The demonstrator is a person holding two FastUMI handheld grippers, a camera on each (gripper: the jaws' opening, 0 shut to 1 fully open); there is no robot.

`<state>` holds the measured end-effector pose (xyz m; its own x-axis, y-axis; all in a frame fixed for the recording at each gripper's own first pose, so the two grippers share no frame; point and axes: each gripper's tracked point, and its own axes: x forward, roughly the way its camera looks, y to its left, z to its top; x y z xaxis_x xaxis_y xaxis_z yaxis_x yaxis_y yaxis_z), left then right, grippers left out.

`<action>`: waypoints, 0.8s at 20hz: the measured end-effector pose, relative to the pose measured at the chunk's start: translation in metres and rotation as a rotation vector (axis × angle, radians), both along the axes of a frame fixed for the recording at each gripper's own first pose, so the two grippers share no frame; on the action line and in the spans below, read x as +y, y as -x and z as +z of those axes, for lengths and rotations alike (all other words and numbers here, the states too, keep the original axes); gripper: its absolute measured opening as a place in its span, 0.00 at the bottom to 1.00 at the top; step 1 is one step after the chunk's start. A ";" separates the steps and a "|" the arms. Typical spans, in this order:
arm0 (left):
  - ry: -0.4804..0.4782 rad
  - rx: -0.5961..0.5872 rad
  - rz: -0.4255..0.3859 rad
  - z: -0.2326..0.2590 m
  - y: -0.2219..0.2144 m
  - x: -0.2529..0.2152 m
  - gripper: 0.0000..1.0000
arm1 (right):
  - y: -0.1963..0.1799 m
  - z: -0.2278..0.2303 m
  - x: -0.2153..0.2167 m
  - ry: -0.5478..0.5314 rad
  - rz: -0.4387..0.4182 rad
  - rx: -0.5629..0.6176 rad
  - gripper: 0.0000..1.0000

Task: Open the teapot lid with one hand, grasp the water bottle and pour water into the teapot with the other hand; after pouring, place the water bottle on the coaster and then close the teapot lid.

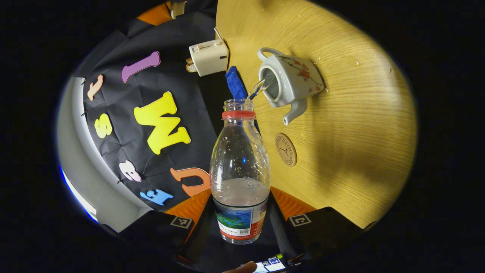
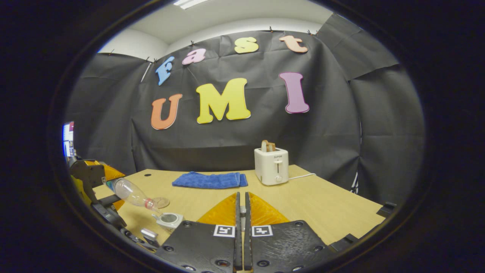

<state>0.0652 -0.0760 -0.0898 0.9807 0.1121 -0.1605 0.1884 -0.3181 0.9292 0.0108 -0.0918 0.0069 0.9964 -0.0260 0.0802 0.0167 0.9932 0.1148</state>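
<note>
A: Starting at the left of the left gripper view, what did you make of it?

B: Booth wall on the left, then the water bottle [image 1: 240,172] dead centre, held between the left gripper's [image 1: 240,223] fingers near its label. It was tipped forward, cap off, and a thin stream ran from its mouth toward the teapot [image 1: 290,84] in the upper middle. The teapot's lid was off and its opening faced the bottle.

A: And the coaster?

B: The coaster [image 1: 286,149] lay on the table [image 1: 360,125] just right of the bottle's shoulder, below the teapot's spout, bare. A toaster [image 1: 208,57] and a blue towel [image 1: 235,83] sat up top, left of the teapot.

A: The right gripper view?

B: At lower left, the same bottle [image 2: 130,194] slanted down to the teapot's open mouth [image 2: 169,219], held by the other gripper. Further right came the towel [image 2: 209,179] and the toaster [image 2: 271,165]. At bottom centre the right gripper's [image 2: 242,212] fingers stood nearly together, a slim gap between. I couldn't tell whether the lid was pinched there.

A: What could go wrong?

B: I'd judge the stream was narrow and the opening small, so a wobble or steeper tilt could splash water onto the table. The bottle was gripped low, so it might also swivel between the fingers.
</note>
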 end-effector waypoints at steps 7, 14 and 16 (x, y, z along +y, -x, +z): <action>-0.069 0.001 -0.004 0.007 0.000 -0.003 0.78 | -0.002 -0.003 0.001 0.005 0.005 0.011 0.01; -0.160 0.013 -0.015 0.017 0.001 -0.010 0.77 | -0.001 0.000 0.001 0.005 -0.001 0.000 0.01; -0.185 0.005 -0.015 0.019 0.002 -0.011 0.77 | -0.001 0.000 0.001 0.004 0.001 0.000 0.01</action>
